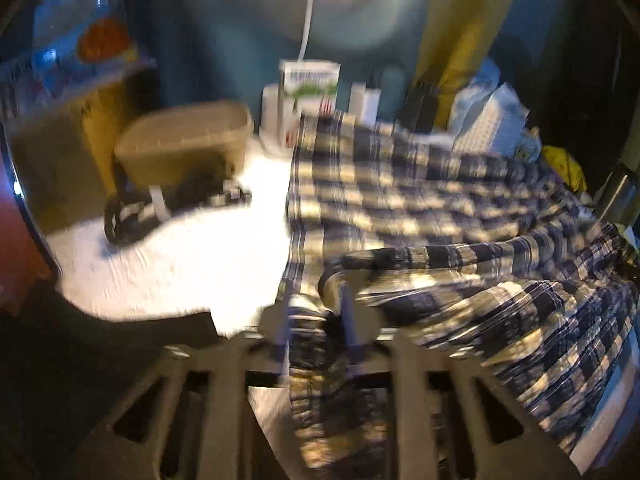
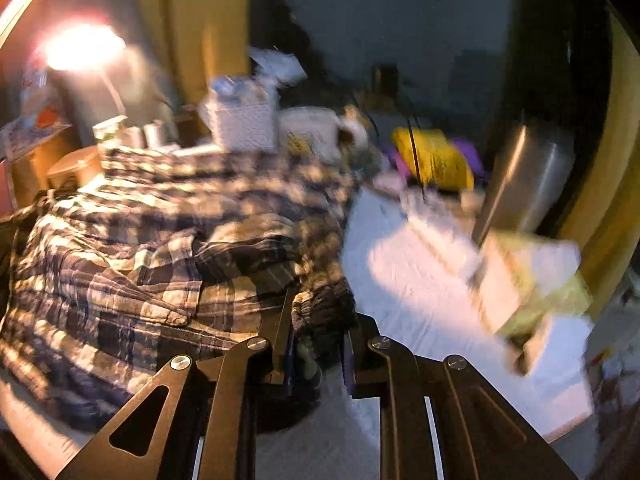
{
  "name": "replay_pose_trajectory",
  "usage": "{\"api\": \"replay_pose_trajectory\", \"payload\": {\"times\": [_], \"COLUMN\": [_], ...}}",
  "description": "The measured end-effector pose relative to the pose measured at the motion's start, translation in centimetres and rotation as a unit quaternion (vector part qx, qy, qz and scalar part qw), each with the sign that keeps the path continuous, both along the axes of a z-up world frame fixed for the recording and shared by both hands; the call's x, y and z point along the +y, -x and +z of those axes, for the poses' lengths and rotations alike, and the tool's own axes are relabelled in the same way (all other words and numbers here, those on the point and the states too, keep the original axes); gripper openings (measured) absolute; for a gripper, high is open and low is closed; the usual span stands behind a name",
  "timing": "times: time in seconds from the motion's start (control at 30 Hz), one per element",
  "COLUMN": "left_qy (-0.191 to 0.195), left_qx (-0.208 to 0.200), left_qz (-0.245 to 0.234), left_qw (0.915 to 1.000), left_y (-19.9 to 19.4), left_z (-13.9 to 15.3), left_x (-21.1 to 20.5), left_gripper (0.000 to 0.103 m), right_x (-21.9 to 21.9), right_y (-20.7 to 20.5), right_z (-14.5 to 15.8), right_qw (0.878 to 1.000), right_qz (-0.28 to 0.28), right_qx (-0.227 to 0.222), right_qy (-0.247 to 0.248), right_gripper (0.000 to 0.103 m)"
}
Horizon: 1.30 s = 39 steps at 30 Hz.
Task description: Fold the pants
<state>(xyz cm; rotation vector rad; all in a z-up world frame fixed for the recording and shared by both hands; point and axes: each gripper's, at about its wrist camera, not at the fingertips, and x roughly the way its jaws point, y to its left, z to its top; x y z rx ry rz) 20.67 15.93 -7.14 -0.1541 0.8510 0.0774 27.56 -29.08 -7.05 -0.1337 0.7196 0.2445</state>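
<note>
Blue-and-cream plaid pants [image 1: 420, 200] lie spread and rumpled over a white-covered table [image 1: 180, 264]. In the left wrist view my left gripper [image 1: 316, 320] is at the pants' near left edge, shut on a bunched fold that fills the gap between its fingers and hangs down below them. In the right wrist view the pants [image 2: 160, 240] cover the left half of the table [image 2: 400, 280]. My right gripper [image 2: 318, 320] is at their near right edge, shut on a dark gathered fold of the cloth. Both pictures are blurred.
A tan basket [image 1: 188, 140], a white-and-green carton [image 1: 308, 80] and a black-and-white strap [image 1: 132, 216] sit at the table's far left. A white woven box [image 2: 244, 124], a yellow bag [image 2: 432, 156], a steel bin [image 2: 528, 176] and pale boxes [image 2: 532, 280] crowd the right side. A lamp [image 2: 84, 46] glares.
</note>
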Motion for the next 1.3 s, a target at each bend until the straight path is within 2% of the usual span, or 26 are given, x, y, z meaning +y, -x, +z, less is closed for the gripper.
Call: {"api": "replay_pose_trajectory", "payload": {"times": [0.13,0.2,0.23,0.27,0.33,0.4,0.53,0.63,0.77,0.8,0.83,0.87,0.9,0.93,0.97,1.0,1.1,1.23,1.3], "left_qy": [0.006,0.024,0.041,0.059,0.081,0.092,0.107,0.077,0.058,0.042,0.024,0.01,0.0,-0.012,-0.009,0.002,0.02,0.03,0.048], "left_qx": [0.006,0.01,0.013,0.021,0.033,0.043,0.07,0.073,0.07,0.068,0.064,0.058,0.049,0.038,0.033,0.028,0.006,-0.029,-0.042], "left_qz": [-0.003,-0.001,-0.001,-0.004,-0.012,-0.018,-0.027,-0.029,-0.034,-0.036,-0.04,-0.044,-0.041,-0.026,-0.022,-0.019,-0.011,-0.016,-0.012], "left_qw": [1.0,0.9997,0.9991,0.998,0.9961,0.9947,0.9914,0.9939,0.9953,0.9961,0.9968,0.9973,0.998,0.9989,0.9992,0.9994,0.9997,0.999,0.9979], "left_y": [3.5,6.0,7.4,8.6,10.8,12.6,14.3,14.7,15.2,15.4,15.5,15.6,15.9,16.1,16.3,16.4,16.8,17.3,17.4], "left_z": [0.4,0.5,0.4,0.1,-0.6,-1.2,-2.4,-2.5,-2.6,-2.7,-2.7,-2.8,-2.8,-2.9,-2.9,-2.9,-2.2,0.3,1.5], "left_x": [-0.5,-0.8,-0.9,-1.2,-2.1,-3.1,-5.1,-6.2,-7.1,-7.5,-8.0,-8.4,-8.6,-8.7,-8.4,-8.2,-7.5,-6.2,-5.1], "left_gripper": [0.048,0.061,0.062,0.063,0.063,0.063,0.063,0.063,0.063,0.063,0.062,0.054,0.027,0.014,0.004,0.004,0.002,0.002,0.002], "right_x": [-1.2,-1.8,-2.1,-2.4,-3.1,-3.9,-5.4,-5.2,-3.9,-3.5,-2.9,-2.6,-2.3,-2.0,-1.6,-1.3,-1.4,-2.2,-2.3], "right_y": [-1.2,-1.1,-1.0,-0.9,-0.3,0.5,1.4,1.4,1.2,1.2,1.1,1.2,1.3,1.4,1.6,1.8,2.3,3.9,4.7], "right_z": [-2.3,-2.4,-2.3,-2.1,-1.5,-0.7,0.0,-1.4,-3.4,-3.8,-4.0,-4.0,-4.0,-4.1,-4.2,-4.3,-3.7,-1.3,0.2], "right_qw": [0.999,0.999,0.999,0.999,0.999,0.999,0.999,0.999,0.997,0.997,0.997,0.997,0.997,0.996,0.996,0.996,0.997,0.999,0.999], "right_qz": [-0.021,-0.019,-0.011,-0.007,-0.012,-0.013,-0.009,0.007,0.033,0.039,0.043,0.046,0.052,0.058,0.061,0.063,0.052,0.032,0.028], "right_qx": [0.031,0.032,0.035,0.037,0.027,0.012,0.005,0.026,0.054,0.059,0.062,0.06,0.061,0.064,0.064,0.061,0.056,0.031,0.015], "right_qy": [-0.005,-0.015,-0.021,-0.023,-0.02,-0.031,-0.054,-0.044,-0.04,-0.035,-0.02,-0.013,-0.011,-0.01,-0.002,0.008,-0.001,-0.013,-0.011], "right_gripper": [0.018,0.018,0.022,0.027,0.063,0.072,0.072,0.072,0.072,0.067,0.057,0.053,0.043,0.034,0.031,0.028,0.026,0.025,0.025]}}
